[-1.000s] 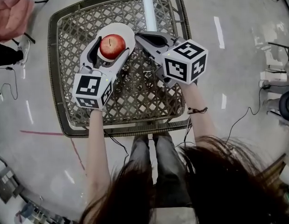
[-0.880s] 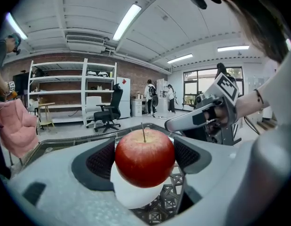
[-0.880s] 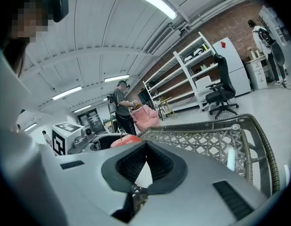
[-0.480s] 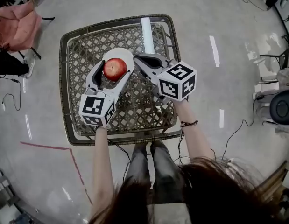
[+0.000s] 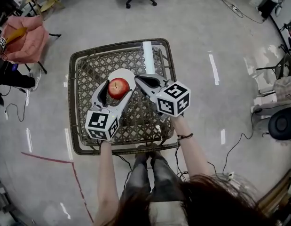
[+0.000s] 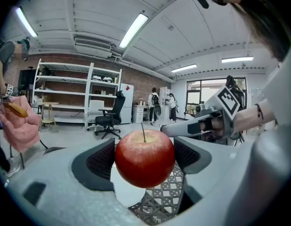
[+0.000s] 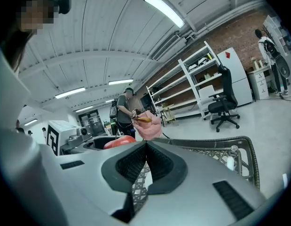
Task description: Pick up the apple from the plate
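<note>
The left tool is clamped on the red apple, holding it over the white plate on the lattice desk, while the right tool sits just beside, jaws pressed together on nothing.

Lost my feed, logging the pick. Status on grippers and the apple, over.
Left gripper shut on apple. Right gripper shut, empty, alongside. Apple over white plate on wicker table. Nothing in the way.
</note>
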A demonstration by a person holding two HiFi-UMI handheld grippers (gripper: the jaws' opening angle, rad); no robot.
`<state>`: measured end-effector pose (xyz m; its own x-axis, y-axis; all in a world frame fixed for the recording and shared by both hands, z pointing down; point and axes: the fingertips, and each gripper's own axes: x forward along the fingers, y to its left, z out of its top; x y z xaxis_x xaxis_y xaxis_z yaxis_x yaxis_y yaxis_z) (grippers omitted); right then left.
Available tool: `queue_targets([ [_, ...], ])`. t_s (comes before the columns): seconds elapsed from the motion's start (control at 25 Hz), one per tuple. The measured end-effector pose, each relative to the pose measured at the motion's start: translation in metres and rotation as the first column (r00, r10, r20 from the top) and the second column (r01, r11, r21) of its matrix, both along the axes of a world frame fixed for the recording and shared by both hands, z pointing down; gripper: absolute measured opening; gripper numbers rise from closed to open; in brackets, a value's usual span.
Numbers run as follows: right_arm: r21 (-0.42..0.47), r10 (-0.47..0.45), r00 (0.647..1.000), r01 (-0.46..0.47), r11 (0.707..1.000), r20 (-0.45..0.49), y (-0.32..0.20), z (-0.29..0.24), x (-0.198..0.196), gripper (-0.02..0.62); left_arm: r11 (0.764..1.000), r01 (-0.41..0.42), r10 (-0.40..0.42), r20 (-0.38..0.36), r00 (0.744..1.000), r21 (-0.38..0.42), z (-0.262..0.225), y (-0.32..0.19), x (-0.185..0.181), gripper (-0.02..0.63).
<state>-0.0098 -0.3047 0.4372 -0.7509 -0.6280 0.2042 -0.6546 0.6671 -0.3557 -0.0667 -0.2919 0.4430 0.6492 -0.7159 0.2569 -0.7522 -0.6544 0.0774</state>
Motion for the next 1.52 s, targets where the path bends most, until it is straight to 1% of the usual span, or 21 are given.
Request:
queue_targets([
  [0.16,0.005,0.000,1.000,0.000,1.000,0.006,0.007,-0.008,-0.003,0.009,1.000,0.004,-0.004,-0.005,1.000,-0.007,-0.007,0.010,-0.001,0.394],
  [0.36,0.029,0.000,1.000,0.000,1.000,-0.004,0.013,-0.024,-0.001,0.009,1.000,0.029,-0.029,-0.030,0.999,-0.003,-0.022,0.021,-0.003,0.394],
  [0.68,0.026,0.001,1.000,-0.001,1.000,0.019,0.039,-0.038,-0.005,0.009,0.998,0.056,-0.057,-0.064,0.996,-0.026,-0.038,0.052,-0.005,0.394],
  [1.0,0.057,-0.006,0.999,0.004,0.998,0.037,0.052,-0.061,-0.009,0.009,0.998,0.067,-0.068,-0.065,0.996,-0.017,-0.053,0.067,-0.015,0.394],
  [1.16,0.070,-0.008,0.999,0.005,0.998,0.039,0.060,-0.065,-0.012,0.009,0.997,0.081,-0.082,-0.084,0.993,-0.007,-0.059,0.072,-0.021,0.394],
  [1.4,0.079,-0.005,0.999,0.001,0.997,0.047,0.069,-0.072,-0.013,0.009,0.997,0.075,-0.075,-0.108,0.991,-0.004,-0.071,0.076,-0.019,0.394],
  [1.52,0.081,0.009,0.998,-0.014,0.997,0.063,0.076,-0.076,-0.012,0.009,0.998,0.060,-0.060,-0.097,0.993,-0.002,-0.073,0.082,-0.019,0.394],
])
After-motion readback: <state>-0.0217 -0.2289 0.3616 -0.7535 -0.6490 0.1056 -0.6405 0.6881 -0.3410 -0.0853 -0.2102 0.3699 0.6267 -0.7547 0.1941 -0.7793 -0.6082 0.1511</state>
